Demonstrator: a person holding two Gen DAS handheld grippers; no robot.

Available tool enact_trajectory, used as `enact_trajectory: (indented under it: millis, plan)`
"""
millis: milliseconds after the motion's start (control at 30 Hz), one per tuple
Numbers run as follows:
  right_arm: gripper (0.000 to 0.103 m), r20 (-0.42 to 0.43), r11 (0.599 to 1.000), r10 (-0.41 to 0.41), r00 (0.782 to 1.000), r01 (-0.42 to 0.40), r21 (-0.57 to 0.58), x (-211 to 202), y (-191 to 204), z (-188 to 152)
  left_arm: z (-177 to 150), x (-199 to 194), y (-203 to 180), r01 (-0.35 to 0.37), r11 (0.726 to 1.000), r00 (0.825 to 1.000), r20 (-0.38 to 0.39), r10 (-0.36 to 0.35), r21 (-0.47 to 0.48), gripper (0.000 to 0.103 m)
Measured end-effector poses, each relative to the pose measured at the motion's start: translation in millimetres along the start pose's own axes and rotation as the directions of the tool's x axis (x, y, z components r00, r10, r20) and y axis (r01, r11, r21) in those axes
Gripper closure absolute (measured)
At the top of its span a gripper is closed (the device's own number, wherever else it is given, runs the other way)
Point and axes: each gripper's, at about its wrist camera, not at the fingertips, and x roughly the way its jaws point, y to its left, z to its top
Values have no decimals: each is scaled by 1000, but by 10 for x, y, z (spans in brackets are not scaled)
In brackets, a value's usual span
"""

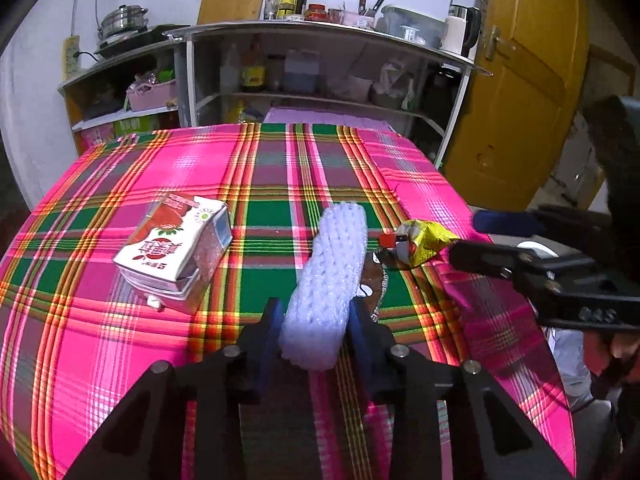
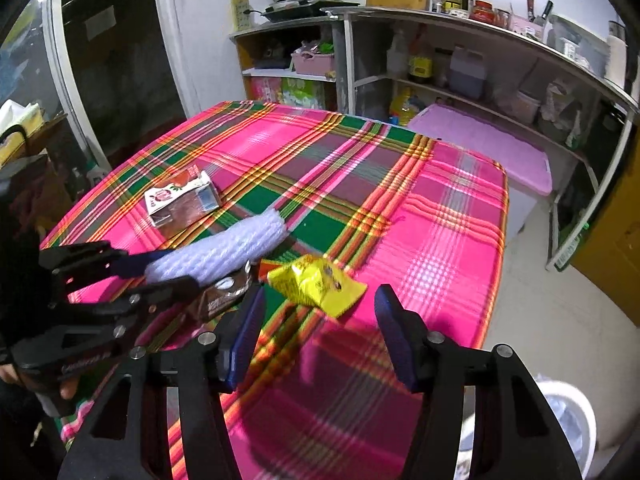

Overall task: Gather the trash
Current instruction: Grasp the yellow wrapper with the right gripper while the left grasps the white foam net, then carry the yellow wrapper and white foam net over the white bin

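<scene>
So on my left hand-held gripper (image 1: 314,320) I've got the white foam net sleeve (image 1: 328,276) sitting right between the two blue pads, and both pads look pressed into its near end, so I'd call that clamped on it. The rest of the sleeve stretches away from me across the surface (image 1: 120,360), which has a loud pink, green and orange plaid cloth on it (you can't miss it).

My right hand-held gripper (image 2: 320,328) has its pads standing well apart with nothing between them. It hangs over the near part of the cloth, and the crumpled yellow wrapper (image 2: 316,284) lies just beyond its fingertips, not touching either pad as far as I can tell.

Other trash on the cloth: a red and white drink carton (image 1: 176,248) lying on its side, off to the left of the sleeve, and a brown wrapper (image 2: 224,296) tucked right beside the sleeve, between it and the yellow one. A small red and white thing sits against the yellow wrapper's far edge in the left view; too small to name.

There's a white bin (image 2: 568,420) on the floor by the right edge of the surface.
</scene>
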Motion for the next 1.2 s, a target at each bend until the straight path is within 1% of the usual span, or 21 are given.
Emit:
enact_trajectory:
  millis: [133, 233, 300, 433, 500, 600, 700, 967, 1100, 1200]
  plan:
    - [47, -17, 999, 4, 1000, -5, -42, 105, 46, 61, -13, -11, -18, 8, 1000, 1000, 4, -8, 6, 74]
    - [60, -51, 998, 11, 999, -14, -61, 212, 65, 77, -26, -20, -10, 10, 1000, 1000, 6, -10, 3, 75]
    - [75, -65, 998, 11, 998, -15, -65, 251, 67, 68, -26, -27, -9, 11, 1000, 1000, 7, -11, 0, 77]
    - [78, -62, 998, 12, 998, -15, -53, 245, 60, 43, -28, -38, 5, 12, 1000, 1000, 9, -11, -8, 79]
    - [81, -52, 999, 14, 999, -17, -42, 203, 45, 40, -33, -51, 2, 10, 1000, 1000, 12, -10, -12, 80]
    - [84, -36, 999, 25, 999, -26, -22, 112, 23, 13, -48, -91, 3, 7, 1000, 1000, 20, -7, -21, 80]
    - [85, -21, 999, 33, 999, -33, -9, 30, 49, -1, -74, -172, 1, 9, 999, 999, 35, -8, -36, 81]
    - [85, 36, 998, 45, 998, -47, 38, -348, 80, -204, -135, -486, -54, 15, 998, 996, 87, -10, -63, 81]
    - [85, 71, 997, 38, 997, -43, 63, -591, 87, -323, -194, -660, -156, 31, 997, 994, 108, -24, -65, 81]
    - [85, 90, 997, 16, 996, -22, 70, -772, 108, -436, -252, -767, -274, 42, 998, 993, 117, -36, -53, 81]
